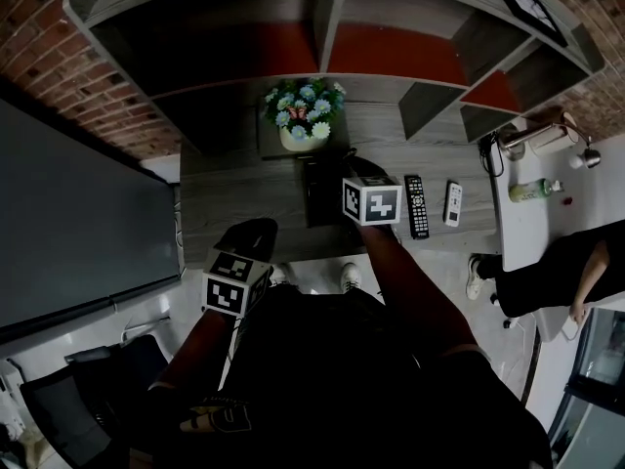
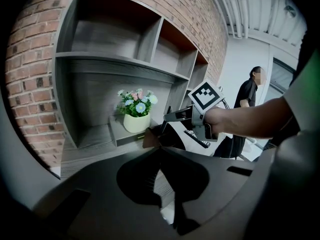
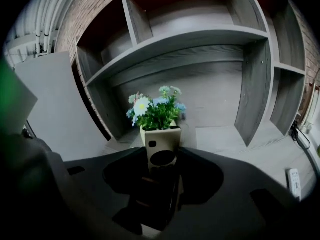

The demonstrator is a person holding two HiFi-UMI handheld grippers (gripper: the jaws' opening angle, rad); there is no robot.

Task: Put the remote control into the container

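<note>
A slim remote (image 3: 160,151) with a pale gold top and a round pad stands up between the jaws of my right gripper (image 3: 161,160), which is shut on it. In the head view the right gripper (image 1: 357,171) hovers at the right edge of a dark open container (image 1: 318,195) on the grey desk. From the left gripper view that gripper (image 2: 168,118) hangs just above the container (image 2: 150,137). My left gripper (image 2: 160,151) is shut and holds nothing. It sits back at the desk's near edge (image 1: 250,236).
A pot of flowers (image 1: 304,115) stands behind the container. A black remote (image 1: 416,205) and a white remote (image 1: 452,203) lie on the desk (image 1: 225,198) to the right. Shelf compartments (image 1: 391,52) rise behind. A person in black (image 1: 547,272) is at the right.
</note>
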